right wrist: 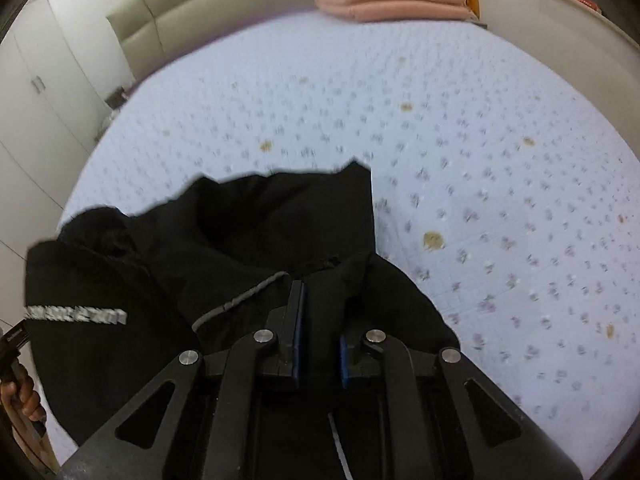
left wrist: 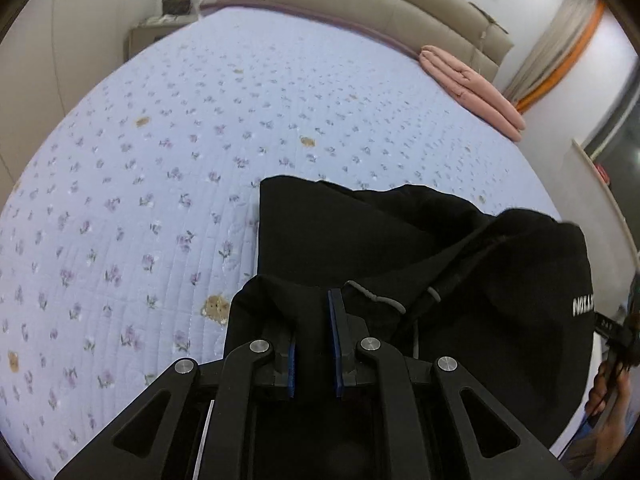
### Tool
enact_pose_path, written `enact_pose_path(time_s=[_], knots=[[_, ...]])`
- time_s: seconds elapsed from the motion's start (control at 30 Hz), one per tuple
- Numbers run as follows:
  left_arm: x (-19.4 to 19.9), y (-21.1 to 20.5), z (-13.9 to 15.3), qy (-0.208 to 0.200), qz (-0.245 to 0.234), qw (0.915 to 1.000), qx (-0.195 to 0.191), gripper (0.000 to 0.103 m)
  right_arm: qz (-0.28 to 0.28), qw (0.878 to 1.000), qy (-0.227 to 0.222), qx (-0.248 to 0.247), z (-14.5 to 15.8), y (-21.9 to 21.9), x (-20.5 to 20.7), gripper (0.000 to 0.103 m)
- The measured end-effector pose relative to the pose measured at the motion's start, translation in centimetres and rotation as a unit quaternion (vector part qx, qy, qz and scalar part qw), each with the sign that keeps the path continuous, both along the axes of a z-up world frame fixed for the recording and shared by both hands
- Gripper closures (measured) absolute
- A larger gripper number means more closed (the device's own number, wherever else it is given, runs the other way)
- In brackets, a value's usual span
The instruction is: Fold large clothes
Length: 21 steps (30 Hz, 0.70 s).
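Black hoodie (right wrist: 248, 232) in R hand-held gripper (right wrist: 318, 312)

Black fabric of the large black garment (left wrist: 400, 248) drapes over the left gripper's (left wrist: 314, 320) left fingertip, hiding it. The right gripper's (right wrist: 320, 312) right fingertip is likewise buried. White lettering (right wrist: 76, 315) left of it is smeared unreadable.

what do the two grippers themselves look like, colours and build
Both look alike. The left hand-held gripper is matte black, with angular linkage arms carrying triangular cut-outs, round silver pivot pins, and two flat fingers faced with blue pads. The right hand-held gripper has the same black frame, silver pins and blue pads.
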<state>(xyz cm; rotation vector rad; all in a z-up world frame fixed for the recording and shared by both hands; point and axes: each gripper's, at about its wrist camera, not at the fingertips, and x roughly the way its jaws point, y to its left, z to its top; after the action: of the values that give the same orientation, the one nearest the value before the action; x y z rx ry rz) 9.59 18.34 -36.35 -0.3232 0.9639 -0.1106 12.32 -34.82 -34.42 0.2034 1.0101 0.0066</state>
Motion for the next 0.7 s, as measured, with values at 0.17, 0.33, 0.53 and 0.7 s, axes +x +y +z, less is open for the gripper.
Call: enact_pose_path(time_s=[0.17, 0.33, 0.53, 0.7], knots=[[-1.7, 1.1, 2.2, -0.025, -0.020, 0.9995, -0.007, 0.087, 0.005, 1.000, 0.002, 0.026, -0.2, -1.0, -0.2, 0.085], [-5.1, 6.3, 6.5, -0.061, -0.060, 0.9837, -0.159, 0.081, -0.017, 0.993, -0.028, 0.113, 3.8, -4.4, -2.8, 0.079], [-8.6, 11.6, 11.2, -0.091, -0.063, 0.9685, -0.223, 0.046, -0.029, 0.991, -0.046, 0.126, 7.7, -4.9, -5.3, 0.066], [-10.9, 12.5, 13.4, -0.110, -0.055, 0.9792, -0.162, 0.043, -0.006, 0.989, -0.070, 0.130, 11.3, -4.4, -7.8, 0.026]])
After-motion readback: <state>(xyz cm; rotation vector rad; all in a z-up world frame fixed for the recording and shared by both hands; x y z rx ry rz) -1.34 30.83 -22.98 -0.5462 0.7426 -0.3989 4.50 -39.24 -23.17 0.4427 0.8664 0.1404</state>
